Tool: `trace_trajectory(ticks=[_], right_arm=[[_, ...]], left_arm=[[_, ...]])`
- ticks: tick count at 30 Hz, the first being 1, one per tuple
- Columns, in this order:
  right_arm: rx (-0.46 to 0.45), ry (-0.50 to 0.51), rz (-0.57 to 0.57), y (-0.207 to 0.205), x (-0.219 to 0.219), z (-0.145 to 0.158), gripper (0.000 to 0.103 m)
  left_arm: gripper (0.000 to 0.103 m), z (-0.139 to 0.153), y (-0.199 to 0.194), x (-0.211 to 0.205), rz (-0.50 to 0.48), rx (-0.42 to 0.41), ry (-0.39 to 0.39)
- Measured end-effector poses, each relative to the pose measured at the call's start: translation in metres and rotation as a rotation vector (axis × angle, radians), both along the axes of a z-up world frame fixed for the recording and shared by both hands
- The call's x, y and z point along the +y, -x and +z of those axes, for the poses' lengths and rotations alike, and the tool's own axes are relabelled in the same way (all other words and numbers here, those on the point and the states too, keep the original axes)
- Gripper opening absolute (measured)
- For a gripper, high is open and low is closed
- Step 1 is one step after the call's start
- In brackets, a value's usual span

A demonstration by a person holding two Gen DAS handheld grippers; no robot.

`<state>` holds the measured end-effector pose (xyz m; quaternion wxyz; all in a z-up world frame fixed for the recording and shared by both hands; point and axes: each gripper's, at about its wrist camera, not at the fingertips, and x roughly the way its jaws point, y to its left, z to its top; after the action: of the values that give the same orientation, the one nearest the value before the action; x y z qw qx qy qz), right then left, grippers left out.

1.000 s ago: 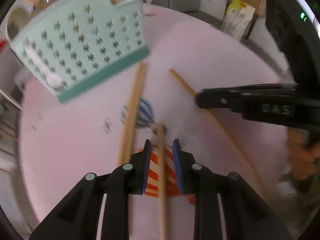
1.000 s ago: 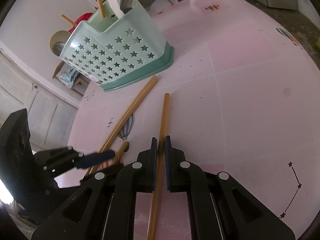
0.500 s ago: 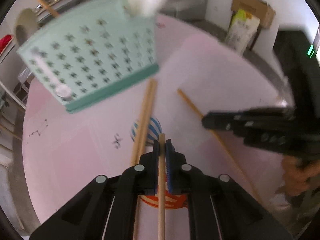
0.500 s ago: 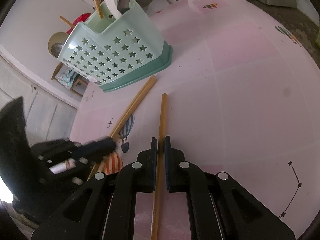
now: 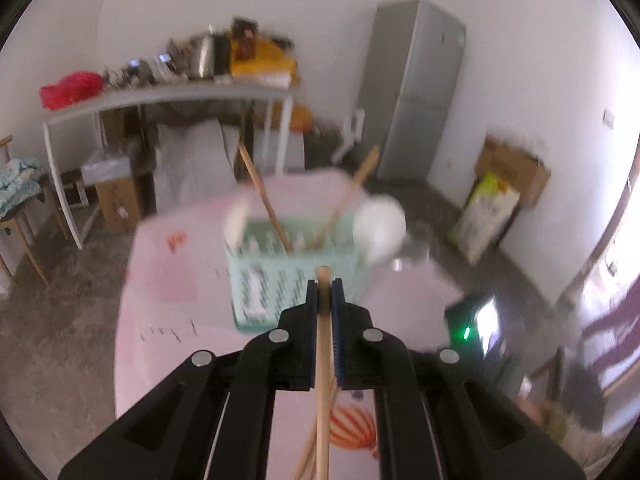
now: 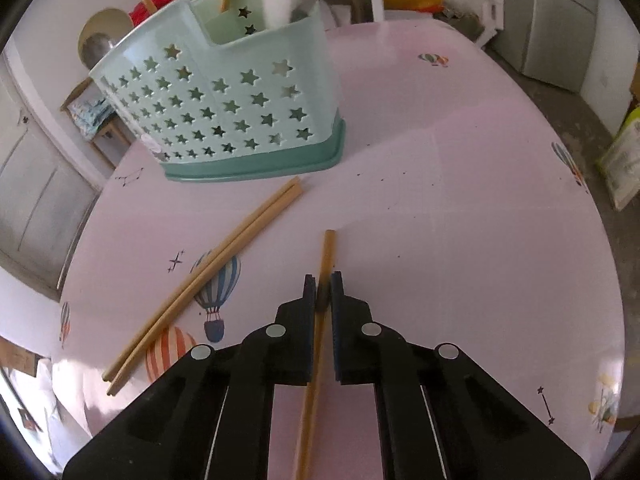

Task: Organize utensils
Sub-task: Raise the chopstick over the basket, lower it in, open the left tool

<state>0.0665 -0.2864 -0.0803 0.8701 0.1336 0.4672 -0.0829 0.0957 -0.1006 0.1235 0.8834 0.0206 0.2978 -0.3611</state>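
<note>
My left gripper (image 5: 324,292) is shut on a wooden chopstick (image 5: 322,360), which it holds in the air with its tip toward the mint star-cut basket (image 5: 276,284). The basket holds white spoons (image 5: 378,224) and upright chopsticks (image 5: 264,204). The right wrist view shows my right gripper (image 6: 323,292) low over the pink table (image 6: 460,200). Its jaws are closing on another chopstick (image 6: 327,252) that lies between the pads and points at the basket (image 6: 224,100). Two more chopsticks (image 6: 208,276) lie side by side on the table to the left.
The table carries balloon prints (image 6: 216,284). The other hand-held gripper's body, with a green light (image 5: 466,334), shows at the right of the left wrist view. Behind the table stand a cluttered shelf (image 5: 168,96), a grey fridge (image 5: 416,92) and cardboard boxes (image 5: 512,172).
My left gripper shut on the chopstick and rose from the table, tilting up toward the basket's top. The right gripper shifted slightly with its chopstick between the jaws.
</note>
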Motion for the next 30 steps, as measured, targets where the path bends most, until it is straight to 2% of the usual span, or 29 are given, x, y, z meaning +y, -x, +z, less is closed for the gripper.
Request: trace_trajectory(ticks=[3, 8, 12, 15, 18, 19, 24, 28, 30], right_arm=[[-0.024, -0.055, -0.038, 0.006, -0.008, 0.007, 0.004], [-0.112, -0.113, -0.084, 0.03, -0.024, 0.036, 0.004], [-0.18, -0.137, -0.091, 0.047, -0.025, 0.06, 0.004], [-0.211, -0.139, -0.092, 0.055, -0.022, 0.073, 0.004], [-0.234, -0.145, -0.088, 0.055, -0.022, 0.081, 0.004], [-0.243, -0.148, -0.087, 0.056, -0.021, 0.084, 0.004], [-0.272, -0.169, -0.078, 0.061, -0.025, 0.088, 0.004], [-0.276, -0.176, -0.076, 0.063, -0.026, 0.088, 0.004], [-0.28, -0.179, -0.08, 0.064, -0.027, 0.087, 0.004]], left_arm=[[0.006, 0.023, -0.006, 0.007, 0.019, -0.031, 0.07], [0.006, 0.056, -0.022, 0.018, 0.028, -0.084, 0.193], [0.006, 0.086, -0.041, 0.022, 0.048, -0.13, 0.315], [0.006, 0.102, -0.061, 0.019, 0.068, -0.134, 0.398], [0.006, 0.113, -0.078, 0.014, 0.096, -0.154, 0.454], [0.006, 0.119, -0.085, 0.009, 0.117, -0.189, 0.471], [0.006, 0.126, -0.107, -0.01, 0.187, -0.276, 0.501], [0.006, 0.117, -0.127, -0.027, 0.255, -0.311, 0.51], [0.006, 0.108, -0.13, -0.037, 0.285, -0.323, 0.489]])
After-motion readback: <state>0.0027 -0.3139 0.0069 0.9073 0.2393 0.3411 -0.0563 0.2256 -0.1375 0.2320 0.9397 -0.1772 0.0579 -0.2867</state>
